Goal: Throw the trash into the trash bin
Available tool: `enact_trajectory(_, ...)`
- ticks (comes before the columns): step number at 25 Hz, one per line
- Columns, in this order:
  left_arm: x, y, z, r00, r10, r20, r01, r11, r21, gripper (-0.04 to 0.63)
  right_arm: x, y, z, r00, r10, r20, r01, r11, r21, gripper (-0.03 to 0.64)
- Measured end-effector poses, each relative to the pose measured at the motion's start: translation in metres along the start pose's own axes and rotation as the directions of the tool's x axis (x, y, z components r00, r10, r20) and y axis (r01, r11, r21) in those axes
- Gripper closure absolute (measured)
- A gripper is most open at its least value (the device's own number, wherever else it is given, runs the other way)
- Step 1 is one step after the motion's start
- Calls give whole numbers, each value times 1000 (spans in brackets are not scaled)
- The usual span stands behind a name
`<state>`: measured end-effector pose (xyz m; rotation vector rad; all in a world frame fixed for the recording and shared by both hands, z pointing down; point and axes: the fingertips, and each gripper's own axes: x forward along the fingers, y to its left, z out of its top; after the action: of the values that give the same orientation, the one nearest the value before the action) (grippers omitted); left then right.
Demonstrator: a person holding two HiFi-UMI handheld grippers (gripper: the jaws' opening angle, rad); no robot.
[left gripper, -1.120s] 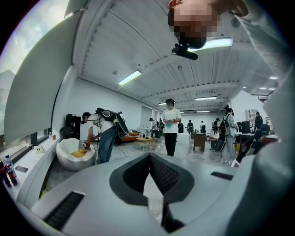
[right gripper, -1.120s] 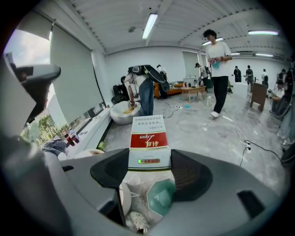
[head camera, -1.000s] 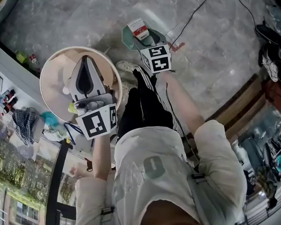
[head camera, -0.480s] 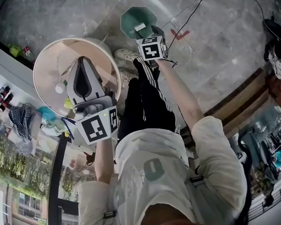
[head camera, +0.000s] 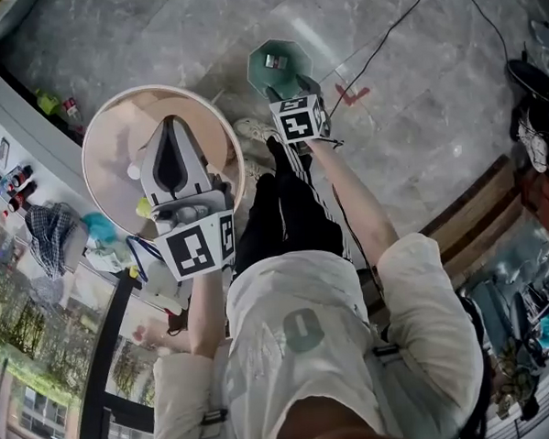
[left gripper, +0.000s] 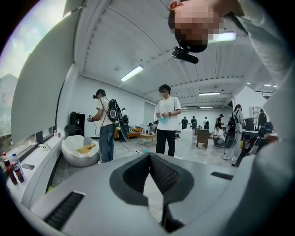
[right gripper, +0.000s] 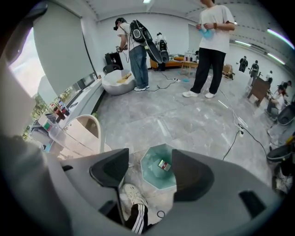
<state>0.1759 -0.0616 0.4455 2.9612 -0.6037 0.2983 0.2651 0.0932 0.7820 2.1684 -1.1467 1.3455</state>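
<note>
A green octagonal trash bin (head camera: 269,77) (right gripper: 156,177) stands on the grey floor, and a small red and white carton (head camera: 275,62) (right gripper: 162,165) lies inside it. My right gripper (head camera: 293,92) (right gripper: 150,159) points steeply down just above the bin. It is open: its jaws have just been opening and nothing is between them. My left gripper (head camera: 167,123) (left gripper: 148,156) hovers over a round beige table (head camera: 105,131), its tips meeting, with nothing seen pinched between them.
A white ball (head camera: 133,173) and a yellow-green scrap (head camera: 144,209) lie on the table. My white shoe (head camera: 250,130) (right gripper: 130,193) stands right beside the bin. A black cable (head camera: 384,25) crosses the floor. Bottles (head camera: 53,106) line a ledge at left. Several people stand across the room.
The carton, at the right gripper's jaws a second ago, now lies in the bin. The right gripper has sunk toward the bin. The left gripper still hovers over the table.
</note>
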Motion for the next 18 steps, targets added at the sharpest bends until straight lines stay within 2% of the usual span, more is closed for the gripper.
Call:
enact_trajectory(4,-23,17,42,997,43,71,-43,999,-7,584,-38,18,61,994,6,109,-7,1000,6,318)
enact_trajectory(7,-40,38,82,985,98,143,-99,995,3,583,-73,43,137,975,55,217,-36,996,-87,330)
enact_trajectory(8,-46,44,95,981,108,162,-112,994,18,583,-89,53,164,964,64,258,-37,993,-110,494)
enact_trajectory(9,-55,50,107,977,117,179,-125,992,34,584,-106,65,189,950,74,303,-36,991,-128,603)
enact_trajectory(11,-78,62,131,965,147,215,-163,985,55,583,-146,95,238,908,124,401,-54,982,-182,603)
enact_trajectory(13,-107,79,155,939,212,270,-234,971,52,583,-193,140,287,836,220,502,-102,962,-252,603)
enact_trajectory(14,-124,91,166,918,256,301,-282,958,45,584,-218,169,310,787,284,547,-138,946,-292,603)
enact_trajectory(16,-160,117,184,864,352,361,-384,923,18,583,-269,236,344,670,431,604,-220,893,-394,603)
enact_trajectory(18,-199,139,195,804,437,404,-468,883,-25,584,-318,304,353,550,570,611,-278,814,-509,603)
